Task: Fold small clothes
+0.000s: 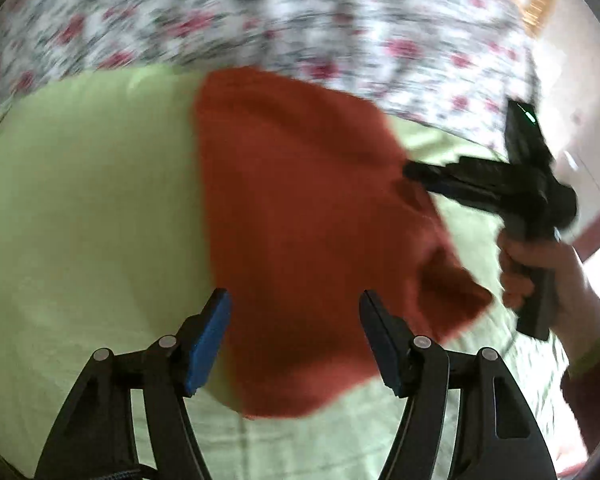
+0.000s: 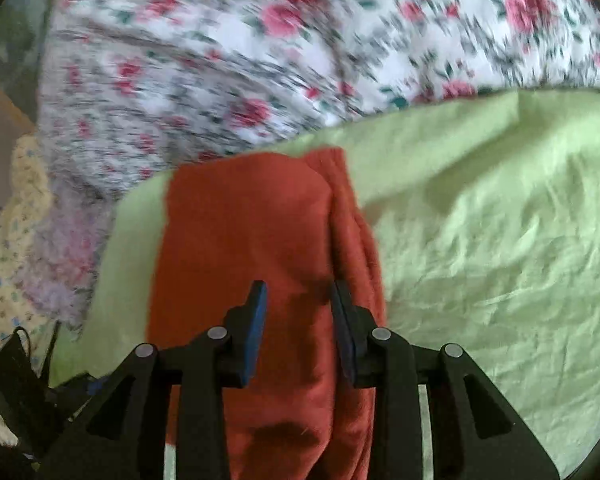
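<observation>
- Rust-red garment [image 2: 260,248] lies on the pale green sheet [image 2: 480,240], stretching forward from between the right gripper's [image 2: 298,332] fingers; a folded edge runs lengthwise just ahead of the right-hand finger, with a narrower layer beside it.
- From the left wrist view the same red cloth [image 1: 300,220] spreads ahead of and between the fingers of the left gripper [image 1: 294,340], its near rounded edge reaching below the fingertips.
- Left gripper's fingers stand wide apart, blue pads [image 1: 206,344] facing inward; whether they touch the cloth cannot be told.
- Right gripper's fingers are parted more narrowly over the red cloth, nothing pinched between the pads as seen from its own camera.
- In the left wrist view the right gripper [image 1: 410,170] sits ahead and to the right of the left fingers, tips at the cloth's far right edge; blur hides whether they hold it. The person's right hand [image 1: 536,272] grips its handle.
- Green sheet extends on both sides of the fingers in both views.
- Beyond the sheet, farther ahead of the fingers, lies white fabric with red flowers [image 2: 260,60], blurred.
</observation>
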Demonstrator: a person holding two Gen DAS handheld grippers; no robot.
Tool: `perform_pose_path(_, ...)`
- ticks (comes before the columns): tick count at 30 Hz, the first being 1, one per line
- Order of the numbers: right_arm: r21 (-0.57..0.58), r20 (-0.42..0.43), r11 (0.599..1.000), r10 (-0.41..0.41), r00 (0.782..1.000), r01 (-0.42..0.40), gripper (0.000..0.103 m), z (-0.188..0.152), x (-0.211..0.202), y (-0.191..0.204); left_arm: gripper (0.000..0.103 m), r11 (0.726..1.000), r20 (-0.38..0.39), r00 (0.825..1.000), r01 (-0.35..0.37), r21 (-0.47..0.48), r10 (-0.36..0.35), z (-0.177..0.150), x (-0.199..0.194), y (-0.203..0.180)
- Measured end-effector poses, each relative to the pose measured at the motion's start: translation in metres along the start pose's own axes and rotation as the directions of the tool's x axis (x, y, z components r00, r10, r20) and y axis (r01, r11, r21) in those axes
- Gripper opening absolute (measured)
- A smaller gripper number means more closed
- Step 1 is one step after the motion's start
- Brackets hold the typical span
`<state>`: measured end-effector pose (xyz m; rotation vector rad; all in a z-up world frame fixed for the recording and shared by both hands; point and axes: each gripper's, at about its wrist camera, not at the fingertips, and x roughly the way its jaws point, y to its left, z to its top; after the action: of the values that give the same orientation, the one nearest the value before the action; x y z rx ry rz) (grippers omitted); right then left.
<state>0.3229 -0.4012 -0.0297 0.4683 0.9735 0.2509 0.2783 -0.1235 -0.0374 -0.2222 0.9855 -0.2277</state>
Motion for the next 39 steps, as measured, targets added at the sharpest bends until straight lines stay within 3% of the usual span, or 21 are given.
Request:
perform_pose_path(4, 0.059, -0.027, 0.998, 0.033, 0.999, -0.031, 0.033, 0.004, 0.021, -0.012, 0.067, 0.998, -0.008, 1.0, -0.027, -0.053, 0.027, 0.007, 0.008, 0.022)
perform_pose_path(5, 0.067, -0.019, 0.996, 0.055, 0.998, -0.053, 0.012, 0.005, 0.022, -0.013, 0.067, 0.998, -0.009, 0.999, -0.031, -0.061, 0.031, 0.008, 0.011, 0.024)
perform_pose_path(6, 0.078, -0.011, 0.994, 0.073, 0.997, -0.072, 0.009, 0.007, 0.019, -0.014, 0.067, 0.997, -0.008, 1.0, -0.029, -0.066, 0.029, 0.013, 0.015, 0.025)
perform_pose_path(11, 0.055, 0.155, 0.984, 0.157, 0.975, -0.167, 0.009, 0.02, -0.03, 0.003, 0.068, 0.997, -0.017, 1.0, 0.008, -0.072, -0.01, 0.024, 0.026, 0.026)
perform_pose_path(13, 0.027, 0.153, 0.993, 0.109, 0.982, -0.115, 0.009, 0.022, -0.031, 0.0, 0.068, 0.996, -0.031, 0.999, 0.015, -0.082, -0.018, 0.024, 0.034, 0.024)
perform_pose_path(18, 0.056, 0.025, 0.998, -0.015, 1.0, 0.014, 0.009, 0.008, 0.014, -0.032, 0.069, 0.994, -0.076, 0.997, 0.019, -0.103, -0.027, 0.022, 0.049, 0.023)
perform_pose_path(29, -0.003, 0.065, 0.992, -0.123, 0.99, 0.124, 0.009, 0.006, 0.025, -0.02, 0.071, 0.991, -0.078, 0.996, 0.023, -0.133, -0.034, 0.027, 0.051, 0.022)
perform_pose_path(32, 0.018, 0.05, 0.993, -0.118, 0.992, 0.117, 0.01, 0.006, 0.024, -0.026, 0.071, 0.991, -0.107, 0.994, 0.021, -0.134, -0.035, 0.026, 0.06, 0.023)
perform_pose_path(34, 0.053, 0.047, 0.994, -0.096, 0.994, 0.094, 0.014, 0.005, 0.019, -0.025, 0.071, 0.991, -0.106, 0.994, 0.021, -0.132, -0.035, 0.027, 0.06, 0.022)
perform_pose_path(36, 0.066, 0.053, 0.994, -0.094, 0.994, 0.091, 0.025, -0.001, 0.004, -0.025, 0.072, 0.991, -0.101, 0.994, 0.02, -0.129, -0.033, 0.027, 0.059, 0.022)
perform_pose_path(38, 0.076, 0.063, 0.993, -0.101, 0.993, 0.096, 0.058, -0.011, -0.011, -0.026, 0.072, 0.99, -0.098, 0.994, 0.027, -0.14, -0.041, 0.028, 0.06, 0.024)
perform_pose_path(39, 0.082, 0.064, 0.993, -0.089, 0.994, 0.084, 0.064, -0.015, -0.015, -0.026, 0.072, 0.988, -0.099, 0.994, 0.032, -0.15, -0.048, 0.028, 0.062, 0.025)
